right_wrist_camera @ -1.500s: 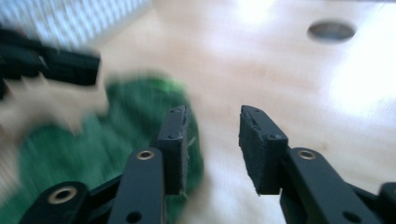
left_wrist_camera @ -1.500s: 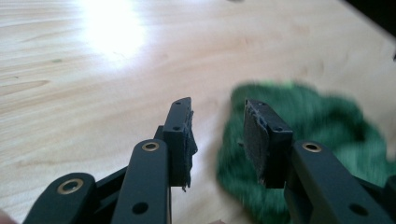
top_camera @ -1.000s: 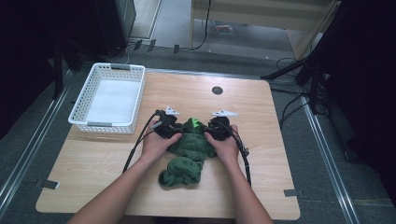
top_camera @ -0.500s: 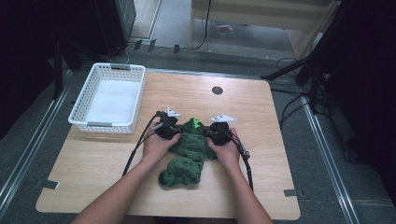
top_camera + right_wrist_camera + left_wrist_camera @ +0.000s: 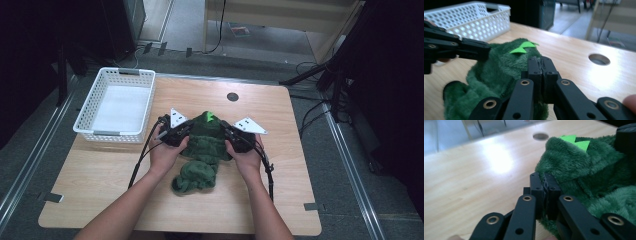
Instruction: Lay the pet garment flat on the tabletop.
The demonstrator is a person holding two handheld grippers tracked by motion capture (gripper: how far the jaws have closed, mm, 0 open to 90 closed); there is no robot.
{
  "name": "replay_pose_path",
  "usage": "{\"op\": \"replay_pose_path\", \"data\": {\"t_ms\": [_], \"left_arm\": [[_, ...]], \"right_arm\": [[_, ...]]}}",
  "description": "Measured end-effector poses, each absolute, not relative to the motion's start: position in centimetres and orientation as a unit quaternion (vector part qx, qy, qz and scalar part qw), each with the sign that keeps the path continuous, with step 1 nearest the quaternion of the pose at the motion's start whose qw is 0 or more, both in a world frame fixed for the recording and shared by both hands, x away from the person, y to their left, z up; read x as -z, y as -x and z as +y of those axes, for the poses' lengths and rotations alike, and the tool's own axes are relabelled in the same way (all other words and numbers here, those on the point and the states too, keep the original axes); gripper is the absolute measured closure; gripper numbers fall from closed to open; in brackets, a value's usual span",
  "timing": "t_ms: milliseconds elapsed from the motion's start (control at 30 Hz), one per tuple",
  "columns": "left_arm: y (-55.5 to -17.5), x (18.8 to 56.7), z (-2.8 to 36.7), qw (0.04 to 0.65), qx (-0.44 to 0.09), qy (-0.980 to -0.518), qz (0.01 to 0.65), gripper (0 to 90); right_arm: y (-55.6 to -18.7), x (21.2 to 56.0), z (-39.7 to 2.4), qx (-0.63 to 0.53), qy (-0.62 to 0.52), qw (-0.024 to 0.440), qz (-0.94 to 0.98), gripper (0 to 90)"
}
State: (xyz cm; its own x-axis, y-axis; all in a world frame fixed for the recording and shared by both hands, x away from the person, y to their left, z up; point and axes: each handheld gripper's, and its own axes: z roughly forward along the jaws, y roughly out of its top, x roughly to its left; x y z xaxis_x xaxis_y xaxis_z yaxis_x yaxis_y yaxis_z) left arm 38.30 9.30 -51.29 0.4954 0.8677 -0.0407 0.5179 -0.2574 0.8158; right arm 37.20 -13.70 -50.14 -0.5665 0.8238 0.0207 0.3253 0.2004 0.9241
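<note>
Your white basket [image 5: 115, 105], at ten o'clock on the table [image 5: 300, 150], holds nothing visible. The green plush garment [image 5: 202, 150] lies at table centre, long axis running twelve to six, its bright green spikes [image 5: 211, 118] at the twelve o'clock end. Your left gripper [image 5: 186, 129] is clenched on its nine o'clock edge, your right gripper [image 5: 226, 131] on its three o'clock edge, both forearms entering from six.

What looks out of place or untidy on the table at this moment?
Only the green plush garment: it lies crumpled mid-table, its lower end bunched into a lump, outside the white basket. The left gripper and right gripper are shut at its edges.
</note>
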Motion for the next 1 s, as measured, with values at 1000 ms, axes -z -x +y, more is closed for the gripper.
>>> {"op": "replay_pose_path", "data": {"t_ms": [1000], "left_arm": [[-38.8, 53.7, 9.6, 0.372, -0.158, -0.75, 0.523, 60.8]], "right_arm": [[-42.0, 54.4, -12.8, -0.394, -0.46, 0.129, 0.785, 78.6]]}}
